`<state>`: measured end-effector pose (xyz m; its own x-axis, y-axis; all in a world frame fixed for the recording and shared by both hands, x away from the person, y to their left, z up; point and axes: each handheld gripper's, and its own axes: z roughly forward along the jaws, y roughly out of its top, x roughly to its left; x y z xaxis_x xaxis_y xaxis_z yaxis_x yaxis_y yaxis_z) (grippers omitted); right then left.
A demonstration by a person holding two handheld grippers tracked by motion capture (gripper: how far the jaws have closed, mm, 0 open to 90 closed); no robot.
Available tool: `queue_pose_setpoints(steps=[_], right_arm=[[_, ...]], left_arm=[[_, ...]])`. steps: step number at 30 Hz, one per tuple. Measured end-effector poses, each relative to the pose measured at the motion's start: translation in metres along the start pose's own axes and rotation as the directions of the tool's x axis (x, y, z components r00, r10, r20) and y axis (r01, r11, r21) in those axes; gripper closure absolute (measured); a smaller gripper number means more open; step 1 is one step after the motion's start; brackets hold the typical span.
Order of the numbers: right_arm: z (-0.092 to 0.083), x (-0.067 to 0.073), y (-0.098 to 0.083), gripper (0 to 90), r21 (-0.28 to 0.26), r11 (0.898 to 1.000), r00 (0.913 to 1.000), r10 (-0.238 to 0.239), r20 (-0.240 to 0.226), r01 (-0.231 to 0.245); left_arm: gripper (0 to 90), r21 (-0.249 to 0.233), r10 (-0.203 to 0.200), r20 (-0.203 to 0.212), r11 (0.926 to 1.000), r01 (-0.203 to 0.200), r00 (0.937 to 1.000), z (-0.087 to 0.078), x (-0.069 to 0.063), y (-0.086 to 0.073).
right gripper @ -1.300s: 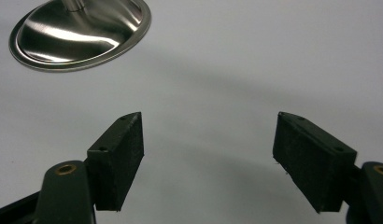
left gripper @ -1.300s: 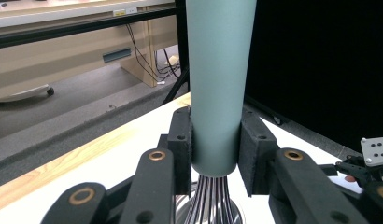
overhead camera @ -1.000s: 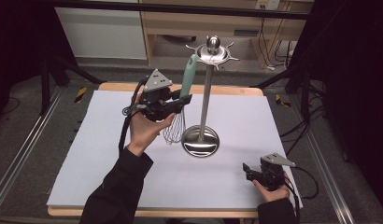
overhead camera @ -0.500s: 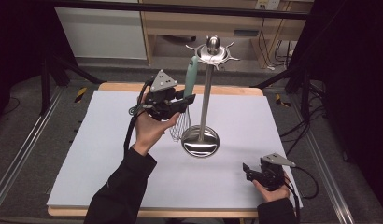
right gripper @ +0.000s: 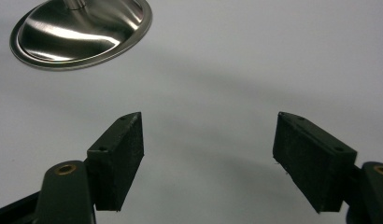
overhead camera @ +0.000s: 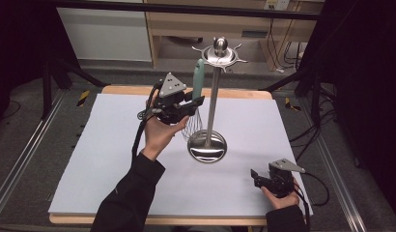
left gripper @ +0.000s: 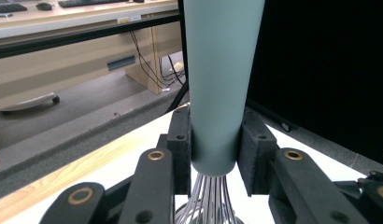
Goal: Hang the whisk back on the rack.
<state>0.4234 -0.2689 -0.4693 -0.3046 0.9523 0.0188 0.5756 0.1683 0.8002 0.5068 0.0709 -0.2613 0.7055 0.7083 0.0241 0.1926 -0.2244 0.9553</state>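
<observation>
Since the earlier frame the left gripper [overhead camera: 193,104] has lifted the whisk [overhead camera: 197,82] a bit, closer to the rack top; right hand hasn't budged. Nearest, the right gripper [overhead camera: 254,175] rests low on the table [overhead camera: 90,159], jaws wide apart, nothing btwn them, stand base [right gripper: 82,30] just ahead of its fingertips. Further out, left jaws clamp the whisk's teal handle at its lower end, wires hanging below the pads [left gripper: 180,149]. The stand [overhead camera: 213,96] sits just beside. Judgement: keep handle upright, raise till its top clears a hook [overhead camera: 220,55], then ease sideways w/o knocking the pole.
</observation>
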Motion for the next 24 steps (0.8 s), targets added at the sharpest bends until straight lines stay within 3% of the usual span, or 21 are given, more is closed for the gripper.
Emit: queue_pose_setpoints(steps=[11,24], right_arm=[[0.0,0.0,0.0,24.9,-0.001,1.0,1.0,-0.003,0.0,0.003],[0.0,0.0,-0.001,24.8,0.003,1.0,1.0,0.005,0.002,-0.005]], left_arm=[[67.8,-0.025,0.007,-0.003,0.9997,-0.007,1.0,0.005,0.0,-0.004],[48.6,-0.015,0.004,-0.016,0.9999,-0.005,0.9999,0.002,0.003,-0.027]])
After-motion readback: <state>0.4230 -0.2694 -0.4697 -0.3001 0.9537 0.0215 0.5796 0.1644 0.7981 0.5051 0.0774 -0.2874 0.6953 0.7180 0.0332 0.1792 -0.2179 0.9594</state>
